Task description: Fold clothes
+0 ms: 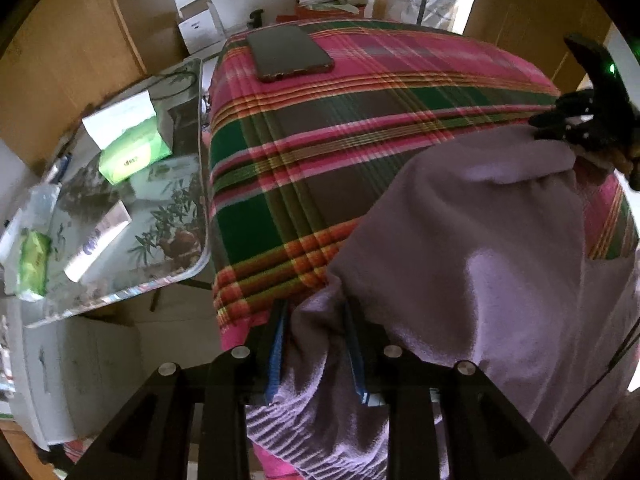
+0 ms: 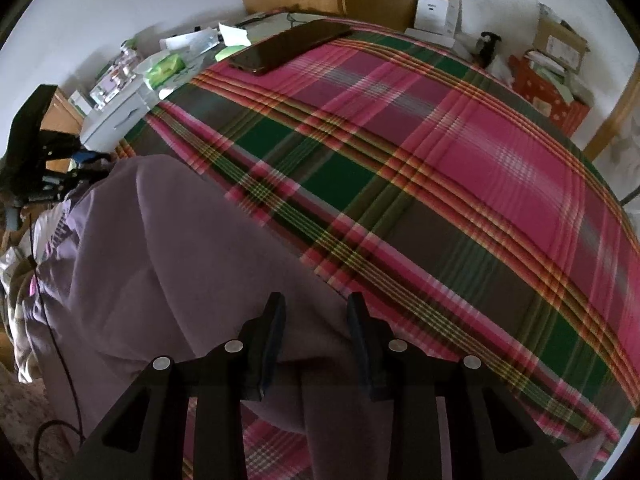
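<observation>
Plaid bedding in pink, green and brown covers the one bed, which carries a single dark phone near its far edge and a single lilac garment spread over the near corner, beside one glass-topped table with two green packets. Both grippers point steeply down at the garment: the left gripper stands partly parted with a bunched fold of the ribbed edge pinched between its blue pads, while the right gripper is likewise partly parted, clenched on a ridge of the cloth near its edge.
</observation>
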The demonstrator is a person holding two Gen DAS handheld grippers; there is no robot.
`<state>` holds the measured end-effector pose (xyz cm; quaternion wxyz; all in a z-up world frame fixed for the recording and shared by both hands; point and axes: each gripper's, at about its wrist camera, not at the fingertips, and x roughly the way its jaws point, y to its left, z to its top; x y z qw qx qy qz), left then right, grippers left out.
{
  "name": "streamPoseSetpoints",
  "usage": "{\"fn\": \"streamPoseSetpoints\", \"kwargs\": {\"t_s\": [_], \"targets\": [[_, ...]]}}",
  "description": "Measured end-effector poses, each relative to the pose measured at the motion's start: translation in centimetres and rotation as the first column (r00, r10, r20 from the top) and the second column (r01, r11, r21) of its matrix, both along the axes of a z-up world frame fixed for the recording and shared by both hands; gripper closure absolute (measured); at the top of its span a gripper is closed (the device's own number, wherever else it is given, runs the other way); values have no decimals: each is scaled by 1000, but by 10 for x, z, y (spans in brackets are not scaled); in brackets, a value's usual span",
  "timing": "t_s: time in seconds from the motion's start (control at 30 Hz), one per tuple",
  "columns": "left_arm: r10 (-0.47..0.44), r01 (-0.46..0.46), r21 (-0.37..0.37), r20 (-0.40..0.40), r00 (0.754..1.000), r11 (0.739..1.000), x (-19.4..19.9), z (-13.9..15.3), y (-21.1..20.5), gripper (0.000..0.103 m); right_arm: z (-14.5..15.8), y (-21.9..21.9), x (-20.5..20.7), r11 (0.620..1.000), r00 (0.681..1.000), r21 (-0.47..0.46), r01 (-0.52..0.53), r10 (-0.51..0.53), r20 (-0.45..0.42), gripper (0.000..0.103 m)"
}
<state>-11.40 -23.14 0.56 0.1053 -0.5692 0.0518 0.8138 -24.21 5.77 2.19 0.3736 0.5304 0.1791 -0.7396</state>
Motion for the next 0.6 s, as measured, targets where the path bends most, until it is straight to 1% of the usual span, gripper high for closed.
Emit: {"fn": "streamPoseSetpoints", "kwargs": {"t_s": [0.07, 0.1, 0.17, 0.2, 0.23, 0.3, 0.37, 0.5, 0.53, 0.6], "targets": [[-1, 1, 10, 3, 1000, 1000, 0, 0, 1, 78, -1, 0, 0, 1000, 1000, -1, 3, -3, 0, 74], [-3, 3, 13, 4, 1000, 1000, 1, 1, 1, 81, -1, 0, 1, 1000, 1000, 1, 2, -2, -4, 81], [-6, 6, 18, 5, 1000, 1000, 1, 1, 3, 95, 0, -1, 3, 1000, 1000, 8, 0, 1, -16, 88], [-8, 8, 20, 6, 1000, 1000, 2, 1, 4, 95, 0, -1, 5, 1000, 1000, 11, -2, 2, -22, 95], [-5, 5, 11, 1, 1000, 1000, 2, 2, 5, 96, 1, -1, 5, 1000, 1000, 14, -1, 1, -28, 97], [9, -9, -12, -19, 1000, 1000, 2, 5, 7, 97, 2, 0, 6, 1000, 999, 9, 12, -12, -42, 99], [43, -44, -13, -51, 998, 999, 2, 11, 3, 97, 7, 3, 7, 999, 997, -6, 33, -33, -65, 101], [136, -133, 37, -113, 984, 990, -3, 28, -14, 97, 22, 8, 7, 995, 985, -45, 88, -93, -142, 101], [153, -147, 51, -120, 981, 988, -4, 31, -17, 97, 25, 9, 6, 994, 981, -47, 99, -106, -164, 101], [161, -155, 54, -123, 979, 986, -8, 31, -18, 97, 31, 8, 3, 990, 968, -56, 129, -138, -212, 101]]}}
